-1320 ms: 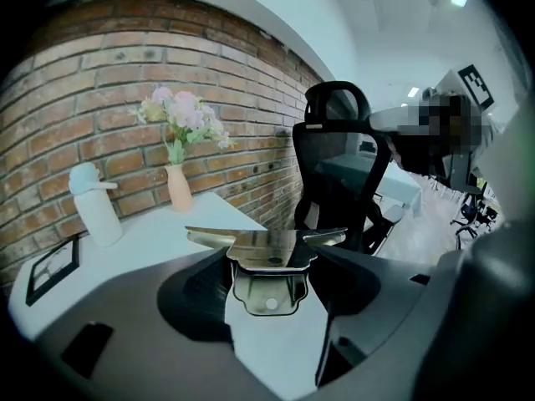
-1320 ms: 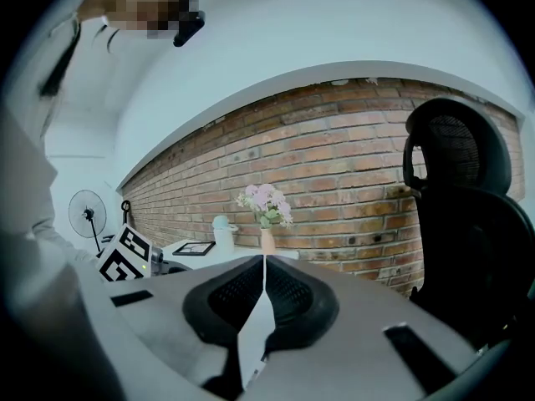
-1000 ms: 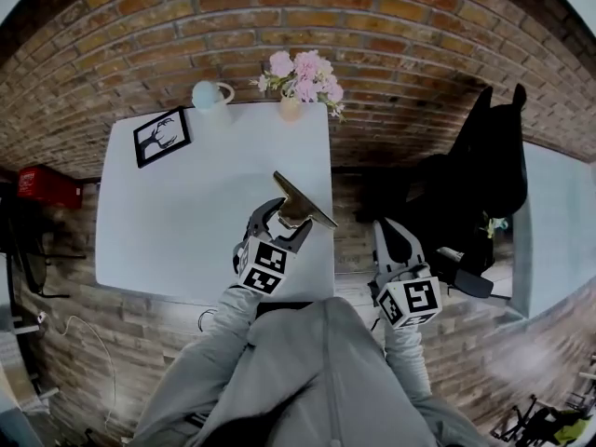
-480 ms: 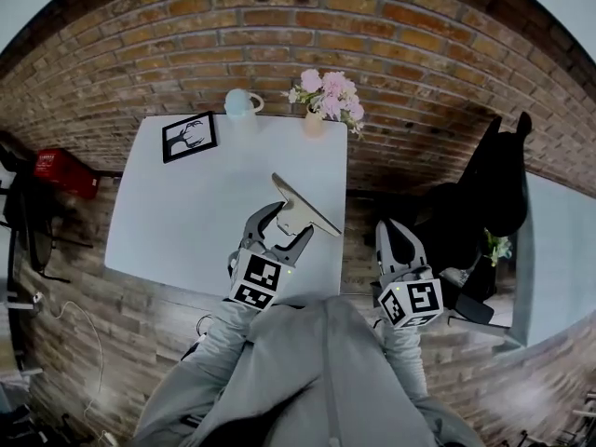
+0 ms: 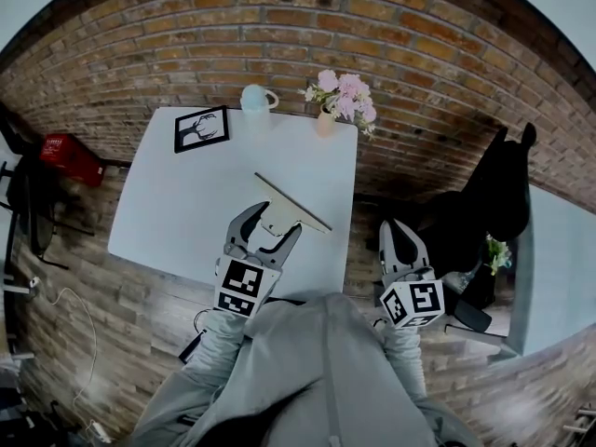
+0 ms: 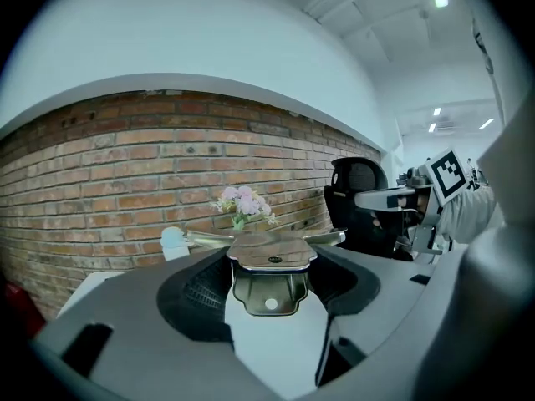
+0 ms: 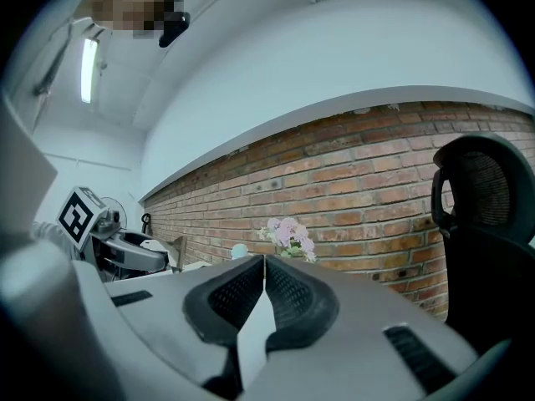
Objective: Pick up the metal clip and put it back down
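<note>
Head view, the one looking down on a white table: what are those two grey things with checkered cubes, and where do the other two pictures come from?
A person holds a tool in each hand; each ends in a two-fingered claw, and the marker cube is part of it. The head view comes from a camera on the person's head. The other two come from cameras riding on the tools, looking along each claw. The left claw grips a metal clip over the white table. The right claw is shut and empty, beside the table. On the table stand a framed picture, a pale mug and a vase of pink flowers.
</note>
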Demonstrator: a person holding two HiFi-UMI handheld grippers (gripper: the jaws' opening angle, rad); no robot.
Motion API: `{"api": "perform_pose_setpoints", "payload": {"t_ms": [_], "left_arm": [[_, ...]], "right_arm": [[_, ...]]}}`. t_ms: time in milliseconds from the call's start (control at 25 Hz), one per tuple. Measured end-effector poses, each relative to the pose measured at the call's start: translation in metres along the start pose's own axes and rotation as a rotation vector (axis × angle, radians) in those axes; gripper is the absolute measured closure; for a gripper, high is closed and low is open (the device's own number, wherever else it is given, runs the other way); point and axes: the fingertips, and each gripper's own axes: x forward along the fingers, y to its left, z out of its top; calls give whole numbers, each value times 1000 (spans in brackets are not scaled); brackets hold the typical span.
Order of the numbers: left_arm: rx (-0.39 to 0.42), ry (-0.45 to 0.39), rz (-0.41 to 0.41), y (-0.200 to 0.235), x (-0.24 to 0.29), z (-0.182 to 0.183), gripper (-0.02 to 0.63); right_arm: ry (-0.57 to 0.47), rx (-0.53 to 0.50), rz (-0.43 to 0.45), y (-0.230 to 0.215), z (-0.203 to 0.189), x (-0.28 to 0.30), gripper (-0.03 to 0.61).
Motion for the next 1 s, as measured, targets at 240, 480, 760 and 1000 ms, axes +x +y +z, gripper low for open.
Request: {"api": "perform_pose_setpoints", "payload": {"t_ms": [240,480,760,1000], "left_arm": [[-11,10,9,7,-4,-6,313],[-17,10,-1,7,1,-7,313],[-23,11,-2,10,6,-6,313],[-26,27,-1,13,10,-9,313]], "right_arm": [[11,-10,-6,-1,-2,-2,554],[24,-11,-15,-4,-6,0,554],[27,-10,-18,-6,-6,5,554],[33,-2,-18,-7,-9,8,554]]}}
